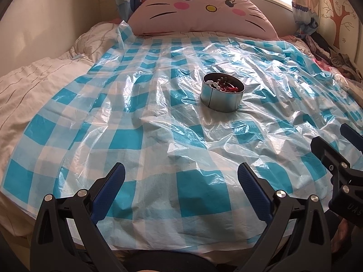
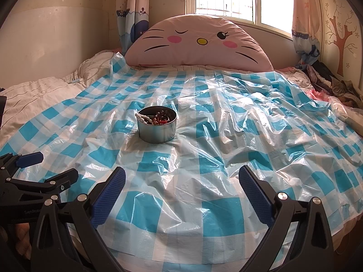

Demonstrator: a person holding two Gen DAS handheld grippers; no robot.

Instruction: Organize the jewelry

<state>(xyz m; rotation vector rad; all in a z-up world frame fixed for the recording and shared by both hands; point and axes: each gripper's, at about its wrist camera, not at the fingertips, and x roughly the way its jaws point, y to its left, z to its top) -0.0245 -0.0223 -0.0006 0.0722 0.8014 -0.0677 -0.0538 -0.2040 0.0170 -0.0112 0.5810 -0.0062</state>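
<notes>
Spread over the bed, a crinkled blue-checked plastic sheet [image 2: 204,158] carries a round metal tin [image 2: 157,127] near its middle, well ahead of both grippers. White beads [image 2: 141,118] are draped over the tin's rim, beside dark red beads [image 2: 158,120] inside. The left gripper [image 1: 181,190] and right gripper [image 2: 181,192] are held released, grasping nothing. The strands are judged light, limp and slippery, best pinched at the draped loop.
</notes>
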